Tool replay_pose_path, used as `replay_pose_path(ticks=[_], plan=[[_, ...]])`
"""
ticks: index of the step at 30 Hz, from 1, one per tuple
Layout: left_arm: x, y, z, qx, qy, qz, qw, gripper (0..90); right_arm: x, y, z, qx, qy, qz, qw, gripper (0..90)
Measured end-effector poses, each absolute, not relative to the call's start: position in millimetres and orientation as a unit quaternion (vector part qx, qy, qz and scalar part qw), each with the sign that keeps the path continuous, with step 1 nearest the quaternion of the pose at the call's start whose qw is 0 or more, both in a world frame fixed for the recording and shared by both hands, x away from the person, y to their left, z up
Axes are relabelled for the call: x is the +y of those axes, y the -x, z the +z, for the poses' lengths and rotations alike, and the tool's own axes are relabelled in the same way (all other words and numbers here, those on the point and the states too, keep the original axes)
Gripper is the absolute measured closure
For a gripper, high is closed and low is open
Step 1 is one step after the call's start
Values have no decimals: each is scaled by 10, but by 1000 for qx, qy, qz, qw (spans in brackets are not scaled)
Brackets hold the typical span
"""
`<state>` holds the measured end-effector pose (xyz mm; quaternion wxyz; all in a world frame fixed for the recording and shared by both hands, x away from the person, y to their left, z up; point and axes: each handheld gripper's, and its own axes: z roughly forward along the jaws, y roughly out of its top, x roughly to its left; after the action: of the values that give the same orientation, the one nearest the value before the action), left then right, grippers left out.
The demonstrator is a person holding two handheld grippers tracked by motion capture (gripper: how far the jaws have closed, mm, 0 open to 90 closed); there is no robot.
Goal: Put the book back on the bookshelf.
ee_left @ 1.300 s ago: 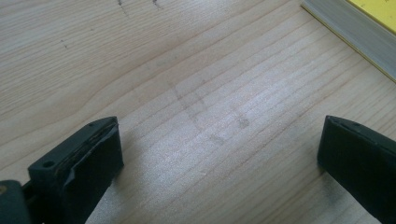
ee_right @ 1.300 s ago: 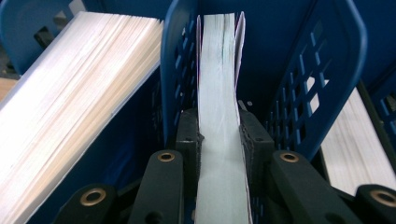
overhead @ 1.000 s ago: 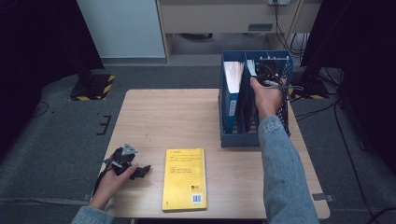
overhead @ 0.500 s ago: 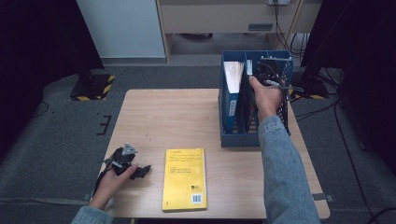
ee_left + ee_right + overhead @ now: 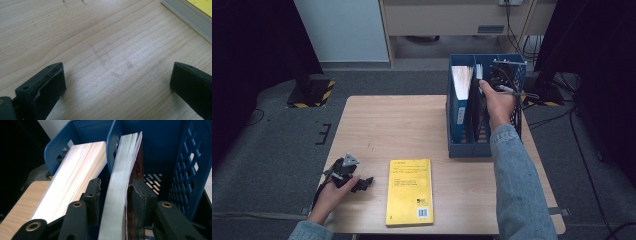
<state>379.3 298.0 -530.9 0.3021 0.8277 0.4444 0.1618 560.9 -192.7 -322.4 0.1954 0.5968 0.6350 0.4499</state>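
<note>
Tabletop (image 5: 402,125): pale wood, faint marks. Yellow book (image 5: 410,191) lies flat near the front edge. Blue file rack (image 5: 457,150) stands at the right rear, holding upright books.

The hand (image 5: 498,102) hides the right tool; the yellow book's (image 5: 193,17) cover is mostly cropped.

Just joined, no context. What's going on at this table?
A person is working with two handheld grippers. The right gripper is closed on a thin book standing in the blue file rack, beside a thicker book. The left gripper rests open on the table, near a yellow book.
</note>
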Motion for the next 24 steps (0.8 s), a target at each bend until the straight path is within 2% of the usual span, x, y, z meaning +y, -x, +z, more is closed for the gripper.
replay_pose_path(ticks=[3,17,24], plan=[[2980,-3792,-5309,444,-828,162,302,0,-1940,-5590,-3206,636,-594,453,194,584],[2975,-3793,-5309,445,-827,162,302,0,-2018,-5446,-3112,645,-572,468,195,394],[2974,-3793,-5310,445,-827,162,302,0,-2065,-5393,-3094,646,-572,468,193,370]])
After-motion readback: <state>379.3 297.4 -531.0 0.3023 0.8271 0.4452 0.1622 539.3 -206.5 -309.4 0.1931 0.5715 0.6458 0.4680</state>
